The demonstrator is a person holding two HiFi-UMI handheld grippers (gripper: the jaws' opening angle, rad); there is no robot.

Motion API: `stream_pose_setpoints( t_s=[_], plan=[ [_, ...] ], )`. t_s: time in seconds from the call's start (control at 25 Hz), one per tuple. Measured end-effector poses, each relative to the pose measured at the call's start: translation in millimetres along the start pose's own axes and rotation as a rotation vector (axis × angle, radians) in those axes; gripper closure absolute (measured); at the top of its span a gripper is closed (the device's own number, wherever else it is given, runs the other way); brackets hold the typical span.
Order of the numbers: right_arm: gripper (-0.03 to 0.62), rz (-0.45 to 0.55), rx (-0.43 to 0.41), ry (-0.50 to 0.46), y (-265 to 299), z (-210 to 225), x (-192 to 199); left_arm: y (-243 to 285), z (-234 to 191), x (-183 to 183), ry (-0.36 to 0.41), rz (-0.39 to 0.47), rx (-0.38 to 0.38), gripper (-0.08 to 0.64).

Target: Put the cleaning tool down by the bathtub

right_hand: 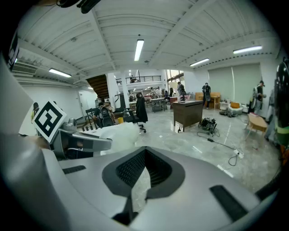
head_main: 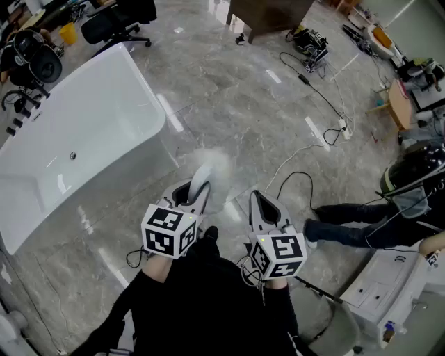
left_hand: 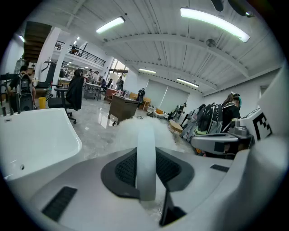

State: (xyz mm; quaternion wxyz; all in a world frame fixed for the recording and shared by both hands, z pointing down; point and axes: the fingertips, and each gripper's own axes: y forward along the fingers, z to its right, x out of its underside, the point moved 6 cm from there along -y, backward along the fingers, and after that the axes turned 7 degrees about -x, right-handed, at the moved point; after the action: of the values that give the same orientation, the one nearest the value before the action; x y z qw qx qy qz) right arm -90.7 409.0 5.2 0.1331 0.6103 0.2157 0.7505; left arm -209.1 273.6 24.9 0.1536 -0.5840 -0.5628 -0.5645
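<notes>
The cleaning tool is a white duster with a fluffy head (head_main: 214, 165) and a flat white handle (left_hand: 146, 158). My left gripper (head_main: 197, 189) is shut on that handle, its dark pads pressing it from both sides, and the head points ahead over the marble floor. The white bathtub (head_main: 83, 132) stands to the left of it, a short way off; its rim (left_hand: 40, 135) shows in the left gripper view. My right gripper (head_main: 256, 198) hangs beside the left one, shut with nothing in it; its tips meet (right_hand: 143, 164). The duster head (right_hand: 118, 133) also shows at the left of the right gripper view.
A seated person's legs (head_main: 351, 228) stretch across the floor at the right. Cables and a power strip (head_main: 339, 128) lie on the floor ahead. A brown desk (head_main: 268, 14) stands far ahead, an office chair (head_main: 111, 24) behind the tub, a white cabinet (head_main: 389, 288) at lower right.
</notes>
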Motion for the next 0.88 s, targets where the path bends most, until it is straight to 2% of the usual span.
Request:
stream_pose_setpoints(
  t_s=[0.52, 0.88],
  plan=[
    [0.592, -0.020, -0.014, 0.034, 15, 2, 0, 8, -16, -2, -0.012, -0.020, -0.014, 0.465],
    [0.592, -0.030, 0.054, 0.086, 22, 3, -1, 10, -49, -11, -0.020, -0.015, -0.033, 0.465]
  ],
)
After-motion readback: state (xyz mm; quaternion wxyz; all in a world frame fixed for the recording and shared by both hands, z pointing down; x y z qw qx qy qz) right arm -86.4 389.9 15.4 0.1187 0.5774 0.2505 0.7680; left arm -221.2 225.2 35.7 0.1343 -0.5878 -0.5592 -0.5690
